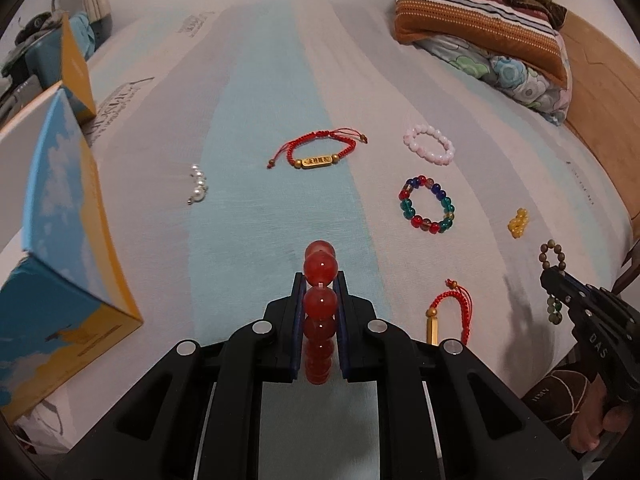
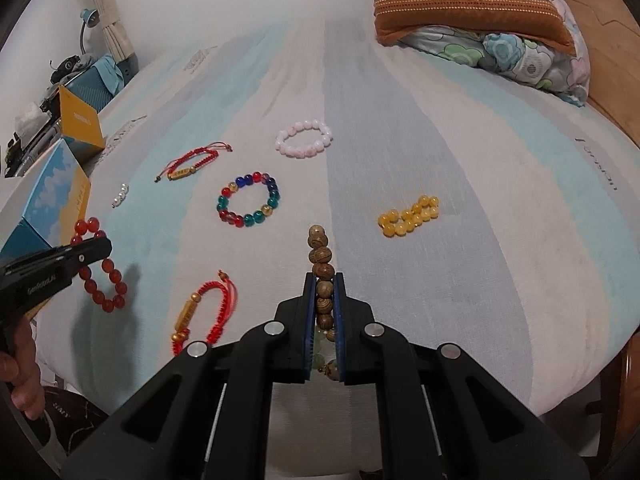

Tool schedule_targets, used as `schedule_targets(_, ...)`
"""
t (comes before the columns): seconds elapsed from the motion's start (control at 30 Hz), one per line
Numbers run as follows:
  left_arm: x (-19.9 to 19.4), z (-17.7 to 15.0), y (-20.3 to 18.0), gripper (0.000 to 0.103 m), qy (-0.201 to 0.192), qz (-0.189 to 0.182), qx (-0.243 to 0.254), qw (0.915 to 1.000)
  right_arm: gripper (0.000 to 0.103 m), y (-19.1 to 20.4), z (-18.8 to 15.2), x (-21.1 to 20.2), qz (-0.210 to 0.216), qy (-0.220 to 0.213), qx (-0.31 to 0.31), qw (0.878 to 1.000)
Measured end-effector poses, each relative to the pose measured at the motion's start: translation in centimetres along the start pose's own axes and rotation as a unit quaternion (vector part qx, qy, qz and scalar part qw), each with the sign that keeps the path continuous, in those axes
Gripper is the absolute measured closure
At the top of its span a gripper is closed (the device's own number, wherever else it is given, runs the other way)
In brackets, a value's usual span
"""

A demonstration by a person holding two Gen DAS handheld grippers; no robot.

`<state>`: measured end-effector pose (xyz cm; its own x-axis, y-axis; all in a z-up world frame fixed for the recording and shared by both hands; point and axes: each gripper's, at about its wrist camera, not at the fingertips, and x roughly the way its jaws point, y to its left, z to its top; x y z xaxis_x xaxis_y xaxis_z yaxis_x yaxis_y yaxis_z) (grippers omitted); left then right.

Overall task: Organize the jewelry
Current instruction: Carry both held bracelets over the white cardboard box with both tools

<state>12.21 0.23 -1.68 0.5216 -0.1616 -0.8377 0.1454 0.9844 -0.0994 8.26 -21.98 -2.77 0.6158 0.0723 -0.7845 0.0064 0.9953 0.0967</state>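
Five round-bead bracelets: red point(image 2: 102, 268), brown wooden point(image 2: 322, 264), pink point(image 2: 304, 138), multicoloured glass point(image 2: 249, 200), yellow point(image 2: 410, 216). Two red cord bracelets with gold charms, one far point(image 2: 192, 164), one near point(image 2: 204, 312). One short pearl piece point(image 2: 120, 195). Two blue-and-yellow boxes point(image 2: 60, 196) point(image 2: 80, 124). Two hand-held grippers, left point(image 1: 319, 280), right point(image 2: 323, 280).

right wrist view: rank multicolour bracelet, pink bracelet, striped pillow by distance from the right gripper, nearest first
From the right gripper, shut on the wooden bead bracelet:
1. Multicolour bracelet, ahead and left of the fingers.
2. Pink bracelet, farther up the bed, slightly left.
3. Striped pillow, at the far end, right.
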Motion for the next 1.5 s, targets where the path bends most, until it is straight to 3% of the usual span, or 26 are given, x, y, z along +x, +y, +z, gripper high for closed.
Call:
schedule_targets(0.83, -8.1, 1.8, 2.5, 0.090, -0.062, 0.030, -0.026, 0.9973, 0.096, 5.2, 5.1, -2.2, -0.004, -0.030, -0.022, 0.999)
schedule_targets(1.23, -11.4, 3.3, 6.1, 0.090, -0.079, 0.018, -0.048, 0.9956, 0.096, 12.6, 8.5, -2.8, 0.021, -0.046, -0.060, 0.997)
schedule_targets(1.5, -14.8, 2.7, 10.7, 0.090, -0.101, 0.039, -0.079, 0.9909, 0.096, 19.2, 9.6, -3.4, 0.043, -0.058, -0.098, 0.993)
